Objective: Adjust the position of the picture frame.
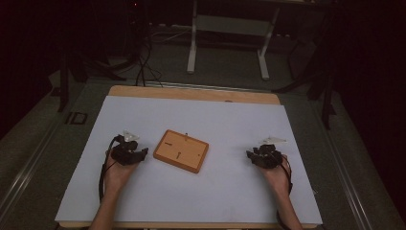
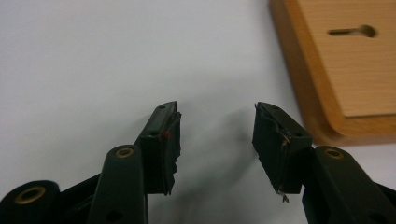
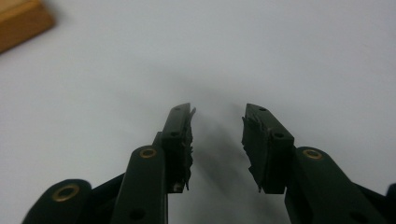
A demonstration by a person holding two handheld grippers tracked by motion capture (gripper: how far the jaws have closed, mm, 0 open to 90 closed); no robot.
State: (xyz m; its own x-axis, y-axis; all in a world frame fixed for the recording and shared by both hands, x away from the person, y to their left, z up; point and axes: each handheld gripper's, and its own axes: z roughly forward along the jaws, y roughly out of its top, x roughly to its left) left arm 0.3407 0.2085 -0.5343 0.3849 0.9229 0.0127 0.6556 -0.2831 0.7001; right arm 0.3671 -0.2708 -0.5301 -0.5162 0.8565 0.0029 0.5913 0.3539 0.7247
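Rectangular wooden board (image 1: 181, 150) with keyhole slots flat on white table sheet (image 1: 215, 191).
We see it just beside left gripper (image 2: 216, 140), well apart from right gripper (image 3: 217, 140); both gape, holding nothing.

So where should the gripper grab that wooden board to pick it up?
Probably by its edge. The wooden board lies flat on the white table cover, too wide for open jaws across its face. The left gripper sits right beside its left side, so coming in low from there and pinching the rounded rim looks easiest. The keyhole slots look too narrow.
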